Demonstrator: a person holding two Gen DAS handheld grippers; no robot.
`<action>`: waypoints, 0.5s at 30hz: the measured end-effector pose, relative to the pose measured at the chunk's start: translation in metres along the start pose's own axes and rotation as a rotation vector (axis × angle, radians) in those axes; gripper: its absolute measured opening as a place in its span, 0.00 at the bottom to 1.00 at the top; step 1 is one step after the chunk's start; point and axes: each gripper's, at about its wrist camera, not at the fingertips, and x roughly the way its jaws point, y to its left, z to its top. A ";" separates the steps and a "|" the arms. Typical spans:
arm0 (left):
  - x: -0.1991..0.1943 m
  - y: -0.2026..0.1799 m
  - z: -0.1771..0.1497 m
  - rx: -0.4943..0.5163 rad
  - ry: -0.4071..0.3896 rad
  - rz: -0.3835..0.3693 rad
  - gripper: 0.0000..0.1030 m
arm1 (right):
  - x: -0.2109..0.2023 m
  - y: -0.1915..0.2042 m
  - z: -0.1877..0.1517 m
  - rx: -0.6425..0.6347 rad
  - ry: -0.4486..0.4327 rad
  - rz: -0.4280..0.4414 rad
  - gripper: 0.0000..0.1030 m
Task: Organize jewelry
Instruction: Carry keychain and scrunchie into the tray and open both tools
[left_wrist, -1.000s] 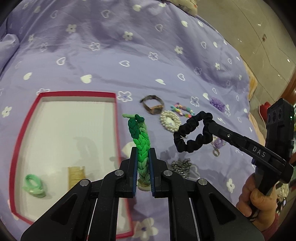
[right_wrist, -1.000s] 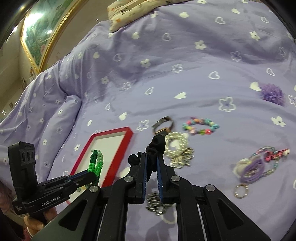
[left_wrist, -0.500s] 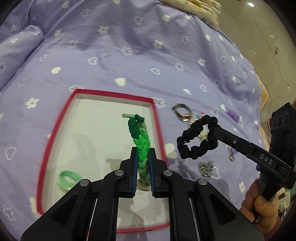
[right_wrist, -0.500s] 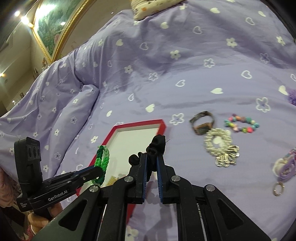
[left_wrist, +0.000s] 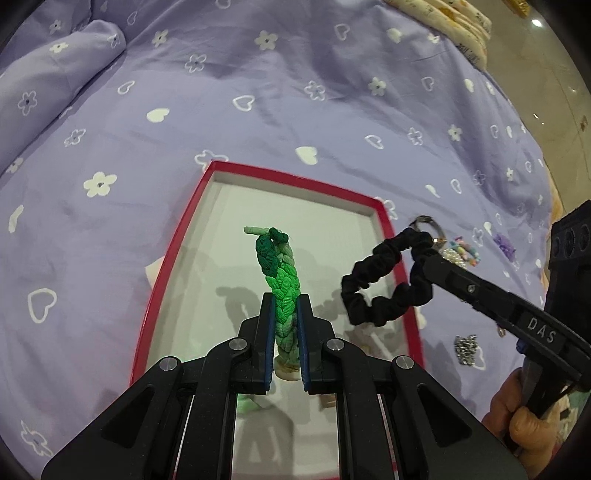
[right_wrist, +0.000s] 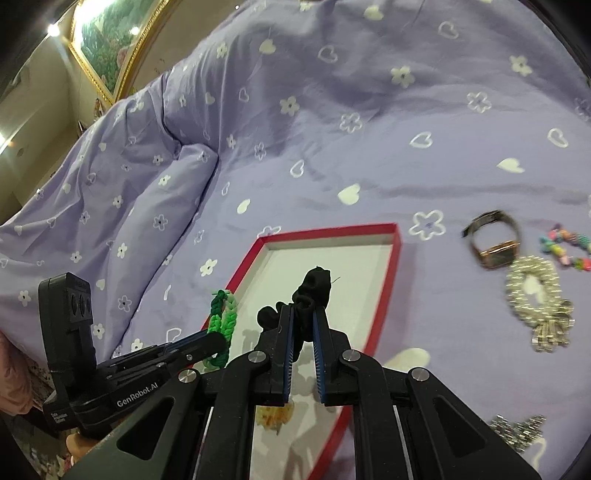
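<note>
My left gripper (left_wrist: 282, 314) is shut on a green braided bracelet (left_wrist: 279, 269) and holds it upright above the red-rimmed white tray (left_wrist: 295, 181). My right gripper (right_wrist: 303, 325) is shut on a black scrunchie (right_wrist: 312, 290), held over the tray's (right_wrist: 332, 230) right side. In the left wrist view the scrunchie (left_wrist: 384, 280) hangs over the tray's right rim. The bracelet also shows in the right wrist view (right_wrist: 221, 325), held by the left gripper (right_wrist: 212, 341).
On the purple bedspread right of the tray lie a watch (right_wrist: 493, 243), a pearl bracelet (right_wrist: 533, 291), a coloured bead bracelet (right_wrist: 565, 247) and a silver chain (right_wrist: 517, 430). A folded pillow ridge (right_wrist: 147, 206) lies to the left. A small item (right_wrist: 275, 413) lies in the tray.
Both grippers have moved left with their items, from over the bedspread to above the tray. The loose jewelry has shifted toward the right edge of both views.
</note>
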 end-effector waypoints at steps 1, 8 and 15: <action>0.003 0.002 0.001 -0.002 0.005 -0.001 0.09 | 0.006 0.001 0.000 -0.001 0.011 0.000 0.09; 0.024 0.013 -0.003 -0.012 0.056 0.024 0.09 | 0.037 -0.001 -0.009 -0.013 0.097 -0.016 0.10; 0.032 0.021 -0.006 -0.035 0.072 0.036 0.11 | 0.049 -0.007 -0.013 -0.024 0.146 -0.043 0.15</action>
